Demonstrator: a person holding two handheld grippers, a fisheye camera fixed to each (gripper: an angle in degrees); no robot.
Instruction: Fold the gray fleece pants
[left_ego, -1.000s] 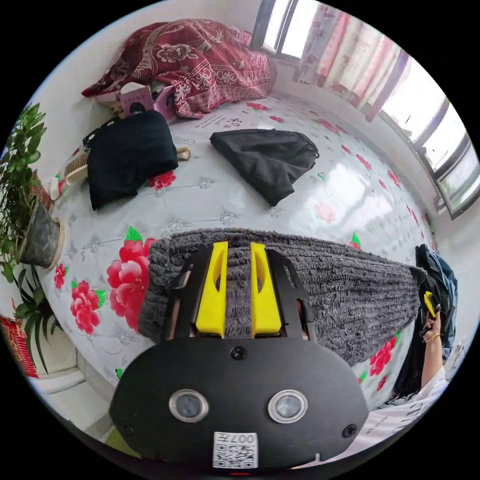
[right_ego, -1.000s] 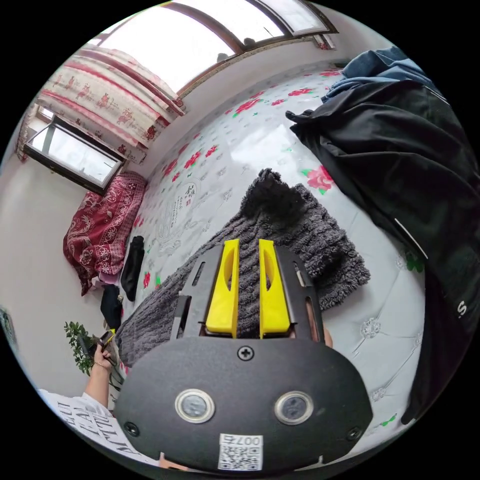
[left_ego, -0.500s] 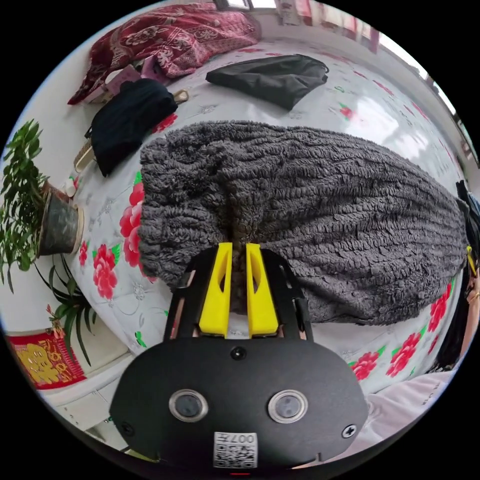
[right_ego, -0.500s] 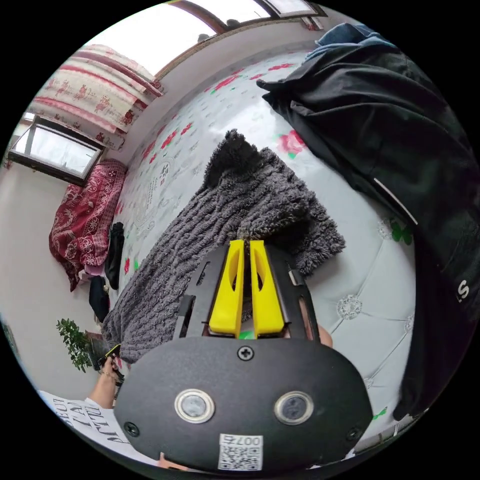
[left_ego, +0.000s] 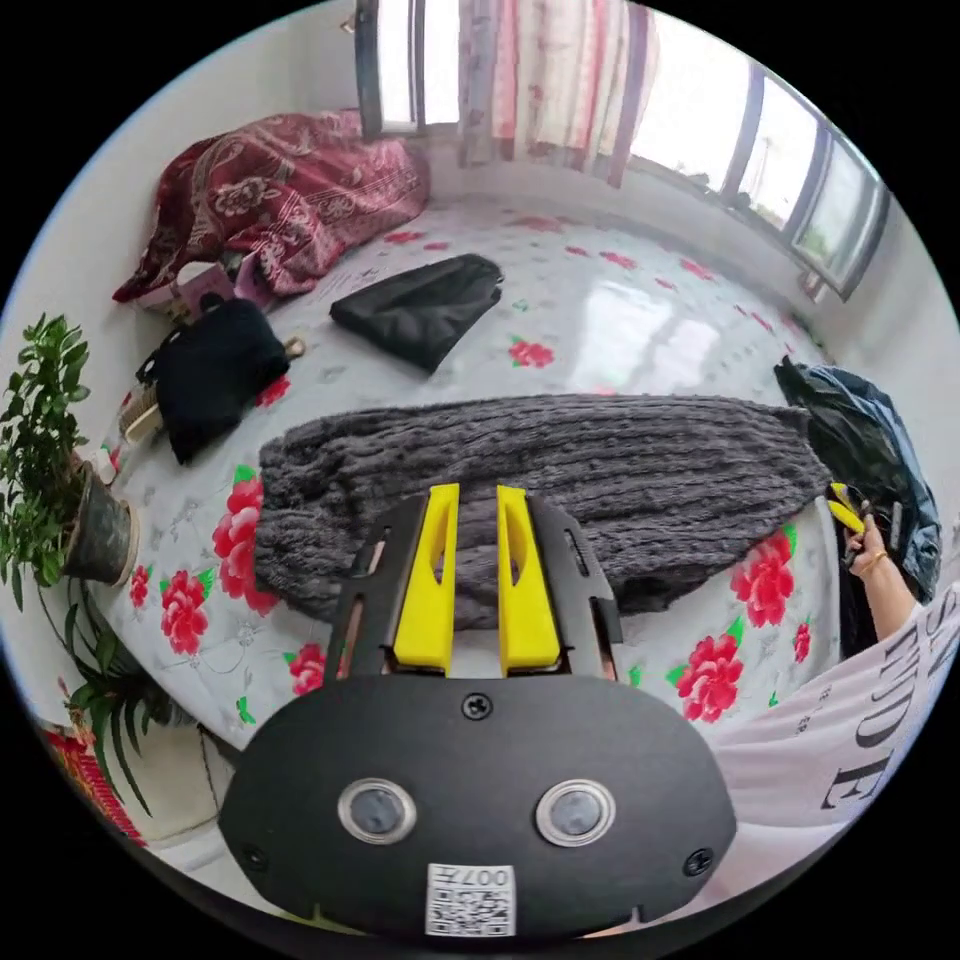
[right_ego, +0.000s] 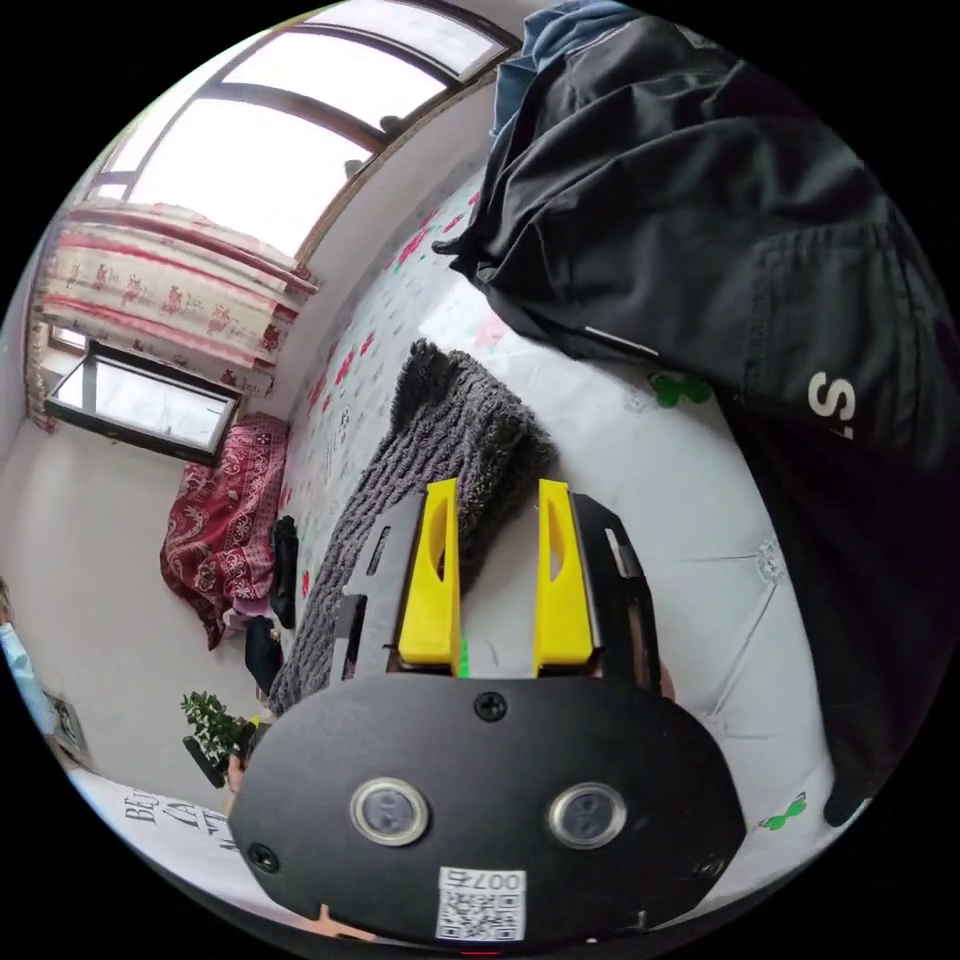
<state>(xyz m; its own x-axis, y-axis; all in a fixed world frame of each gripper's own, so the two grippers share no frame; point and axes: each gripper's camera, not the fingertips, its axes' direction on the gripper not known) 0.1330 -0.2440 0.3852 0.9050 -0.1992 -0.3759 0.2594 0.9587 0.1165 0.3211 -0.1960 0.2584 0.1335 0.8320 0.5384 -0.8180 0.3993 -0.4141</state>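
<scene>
The gray fleece pants (left_ego: 560, 470) lie flat across the flowered bed (left_ego: 620, 320) as a long folded band. My left gripper (left_ego: 475, 490) hovers over their near edge, jaws apart and gripping nothing. In the right gripper view the pants (right_ego: 440, 440) stretch away to the left, one end bunched just beyond my right gripper (right_ego: 497, 485). That gripper is open over the bare bed cover (right_ego: 600, 450), beside the fleece and not touching it. The right gripper (left_ego: 848, 505) also shows at the far right end of the pants in the left gripper view, held in a hand.
Two black garments (left_ego: 425, 305) (left_ego: 210, 375) lie farther up the bed, near a red patterned blanket (left_ego: 270, 205). A dark jacket pile (right_ego: 720, 230) lies beside the pants' right end. A potted plant (left_ego: 60, 480) stands off the bed's left corner. Windows line the far wall.
Half a second ago both grippers were pinched on the fleece with its edge raised. Now both have opened and drawn back, and the pants lie flat on the bed.
</scene>
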